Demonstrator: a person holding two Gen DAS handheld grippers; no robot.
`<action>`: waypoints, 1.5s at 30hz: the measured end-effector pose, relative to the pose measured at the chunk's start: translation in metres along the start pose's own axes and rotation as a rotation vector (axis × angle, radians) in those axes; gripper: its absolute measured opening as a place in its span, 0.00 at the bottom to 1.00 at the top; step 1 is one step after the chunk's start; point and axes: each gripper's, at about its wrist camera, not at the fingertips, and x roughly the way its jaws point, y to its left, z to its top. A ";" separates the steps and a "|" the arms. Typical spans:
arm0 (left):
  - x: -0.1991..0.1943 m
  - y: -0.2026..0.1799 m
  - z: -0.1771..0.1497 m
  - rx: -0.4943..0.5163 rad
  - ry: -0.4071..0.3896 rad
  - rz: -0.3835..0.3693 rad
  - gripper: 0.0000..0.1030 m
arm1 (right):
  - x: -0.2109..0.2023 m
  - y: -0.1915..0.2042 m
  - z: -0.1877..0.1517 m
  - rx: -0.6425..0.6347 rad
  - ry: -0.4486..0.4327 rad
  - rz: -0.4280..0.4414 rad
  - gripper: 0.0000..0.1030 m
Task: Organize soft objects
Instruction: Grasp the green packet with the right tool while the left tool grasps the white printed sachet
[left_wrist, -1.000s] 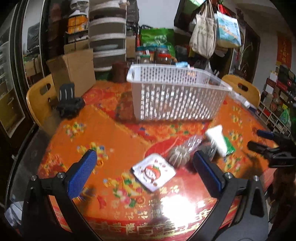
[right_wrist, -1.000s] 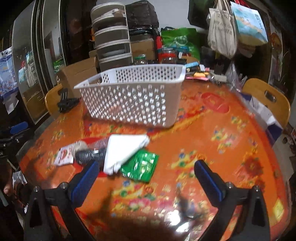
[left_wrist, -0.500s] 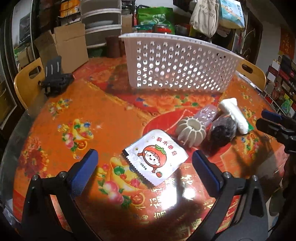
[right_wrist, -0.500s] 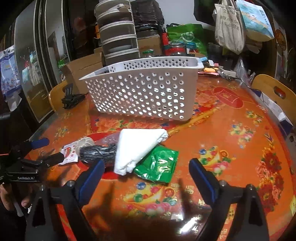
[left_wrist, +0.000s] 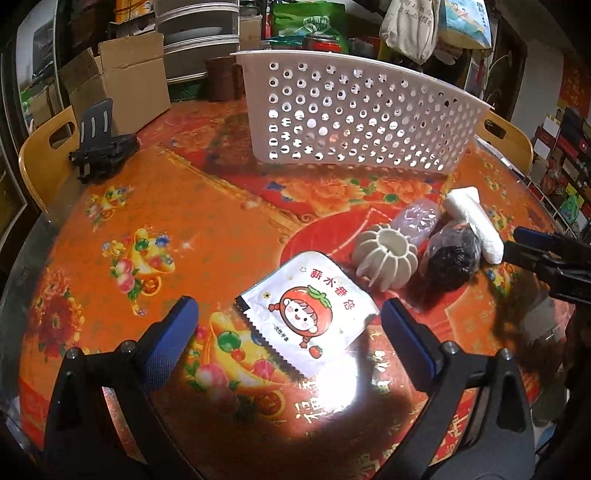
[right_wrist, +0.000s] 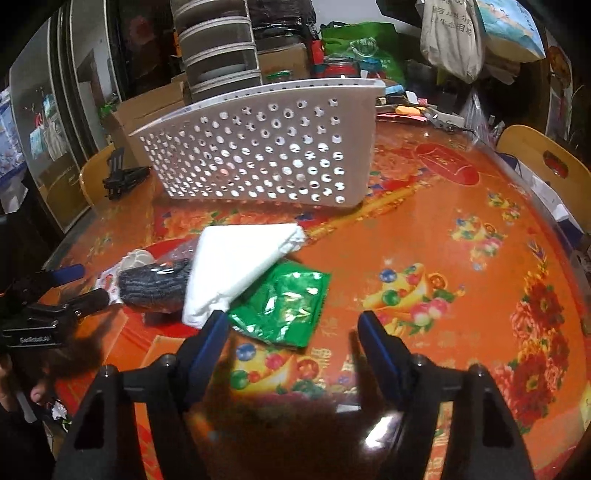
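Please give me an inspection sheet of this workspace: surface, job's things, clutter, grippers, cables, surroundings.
Surface: table with glossy orange floral cover.
Job's things: white sachet, ribbed white piece, dark bundle, white folded cloth, green foil packet; white basket behind them.
Clutter: black stand at table edge.
Grippers: left gripper open around sachet; right gripper open by green packet.
Cables: nothing seen.
Surroundings: cardboard box, wooden chair.

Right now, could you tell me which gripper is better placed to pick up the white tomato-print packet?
Left. The left gripper is open with the white tomato-print packet lying between its fingers. The right gripper faces the green foil packet instead, farther away.
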 end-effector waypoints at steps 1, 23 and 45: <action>0.001 -0.001 0.001 0.004 0.003 0.001 0.96 | 0.003 0.000 0.001 -0.005 0.011 -0.007 0.68; 0.009 -0.010 0.002 0.032 0.034 0.006 0.79 | 0.020 0.019 0.012 -0.107 0.031 0.000 0.17; -0.037 -0.008 -0.003 0.051 -0.172 0.021 0.11 | -0.007 0.007 0.004 -0.053 -0.098 0.024 0.06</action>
